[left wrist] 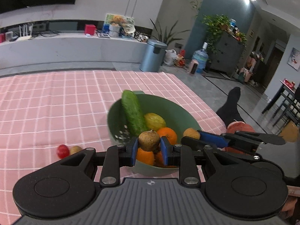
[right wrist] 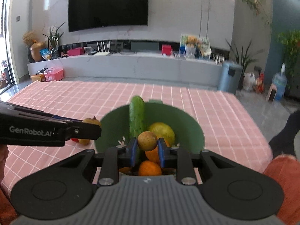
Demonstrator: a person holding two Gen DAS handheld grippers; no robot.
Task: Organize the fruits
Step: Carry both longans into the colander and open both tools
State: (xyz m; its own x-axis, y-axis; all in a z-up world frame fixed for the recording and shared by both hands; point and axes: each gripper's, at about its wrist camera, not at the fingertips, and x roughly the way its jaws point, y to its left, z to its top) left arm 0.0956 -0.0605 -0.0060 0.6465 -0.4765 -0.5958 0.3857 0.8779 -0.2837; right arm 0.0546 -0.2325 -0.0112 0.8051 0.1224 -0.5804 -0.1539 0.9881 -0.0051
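Nearest us, our left gripper [left wrist: 149, 151] and right gripper [right wrist: 145, 152] each clench a small brown fruit directly above the green bowl [left wrist: 174, 110]; the cucumber [left wrist: 133, 112] leans upright against its far rim.

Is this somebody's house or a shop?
Most likely a home living room: a big wall TV above a long media counter, houseplants, and a table with a pink checked tablecloth holding a green fruit bowl.
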